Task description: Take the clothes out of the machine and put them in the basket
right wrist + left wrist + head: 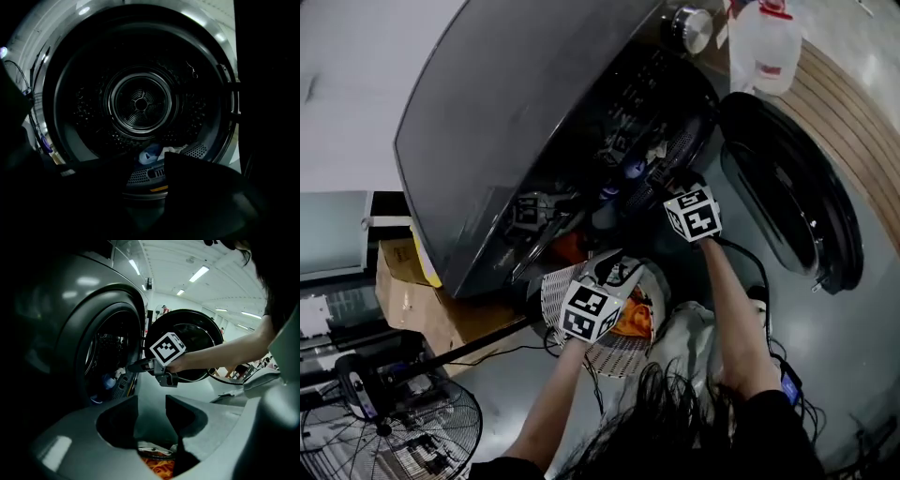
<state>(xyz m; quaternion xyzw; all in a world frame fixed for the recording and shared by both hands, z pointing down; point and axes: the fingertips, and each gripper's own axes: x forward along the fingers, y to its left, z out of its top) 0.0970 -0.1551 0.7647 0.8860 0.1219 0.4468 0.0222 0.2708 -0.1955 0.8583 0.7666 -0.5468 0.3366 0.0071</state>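
Partway done: orange cloth [636,319] lies in the basket [558,295], and a blue-white cloth [152,153] is left at the front lip of the drum [140,101]. The rest of the drum looks bare. Left gripper [152,401] hovers over the basket, jaws apart, nothing in them. Right gripper [136,365] is at the drum mouth, jaws apart, empty too. Door [787,187] is swung wide to the right — open way in. Watch the mouth rim, and the basket close below it.
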